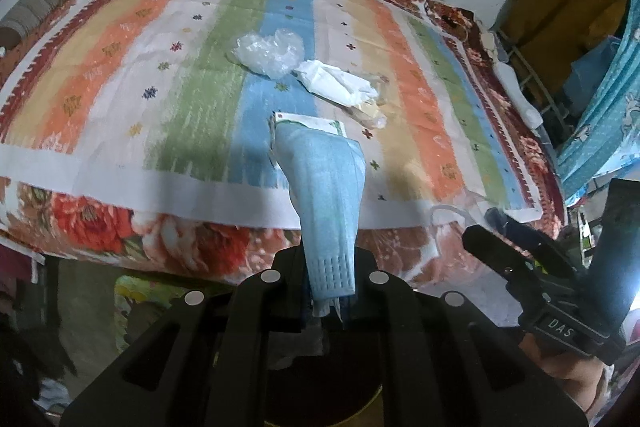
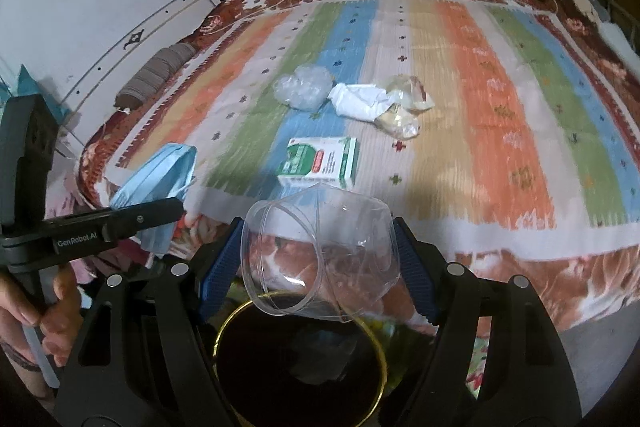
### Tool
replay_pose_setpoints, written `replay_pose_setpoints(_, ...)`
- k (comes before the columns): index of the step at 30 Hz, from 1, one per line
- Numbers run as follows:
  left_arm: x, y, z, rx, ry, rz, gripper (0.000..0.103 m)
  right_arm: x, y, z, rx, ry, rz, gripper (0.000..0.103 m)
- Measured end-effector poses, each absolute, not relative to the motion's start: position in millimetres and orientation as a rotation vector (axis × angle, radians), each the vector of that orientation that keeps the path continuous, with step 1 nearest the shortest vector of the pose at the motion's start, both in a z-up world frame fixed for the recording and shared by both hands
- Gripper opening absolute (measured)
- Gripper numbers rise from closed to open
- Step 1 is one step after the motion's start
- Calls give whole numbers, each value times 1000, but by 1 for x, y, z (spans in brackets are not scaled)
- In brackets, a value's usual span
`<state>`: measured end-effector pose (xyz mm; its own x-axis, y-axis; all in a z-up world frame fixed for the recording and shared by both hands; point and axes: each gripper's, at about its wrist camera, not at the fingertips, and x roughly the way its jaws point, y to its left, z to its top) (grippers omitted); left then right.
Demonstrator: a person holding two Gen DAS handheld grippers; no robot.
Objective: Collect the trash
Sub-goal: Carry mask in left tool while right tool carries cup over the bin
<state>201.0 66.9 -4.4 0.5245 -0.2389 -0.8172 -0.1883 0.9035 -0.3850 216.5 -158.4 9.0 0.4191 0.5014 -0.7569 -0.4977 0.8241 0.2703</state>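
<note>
My left gripper (image 1: 326, 291) is shut on a blue face mask (image 1: 328, 195), which sticks up from the jaws over the bed's near edge. The right wrist view shows the same mask (image 2: 160, 175) at the left. My right gripper (image 2: 318, 247) is shut on a crushed clear plastic cup (image 2: 288, 267), its blue pads (image 2: 218, 267) pressing both sides. The cup hangs above a dark bin with a gold rim (image 2: 224, 325). On the striped bedspread (image 2: 480, 107) lie a green and white box (image 2: 320, 163), a clear plastic bag (image 2: 304, 87), crumpled white paper (image 2: 360, 103) and a yellowish wrapper (image 2: 404, 111).
A rolled grey cloth (image 2: 156, 75) lies at the bed's far left by the white wall. To the right of the bed stand a wire rack with yellow cloth (image 1: 560, 7) and a blue patterned cloth (image 1: 600, 131). A person's hand (image 2: 24, 327) holds the left gripper's handle.
</note>
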Motion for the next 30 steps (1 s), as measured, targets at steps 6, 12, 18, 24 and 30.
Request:
replay_pose_setpoints(6, 179, 58, -10, -477, 1039, -34, 11, 193, -165, 0, 23, 969, 649, 69)
replay_pose_setpoints(12, 161, 51, -18, -483, 1052, -38, 11, 173, -177, -10, 58, 994, 663, 69)
replay_pose_setpoints(18, 142, 44, -34, -553, 1075, -70, 11, 155, -182, -24, 61, 1029, 675, 69)
replay_pose_setpoints(24, 126, 36, -44, -540, 1086, -59, 11, 139, -186, -36, 64, 1058, 679, 69)
replay_pose_setpoints(30, 110, 27, -51, -535, 1090, -75, 11, 125, -189, -49, 74, 1093, 686, 69)
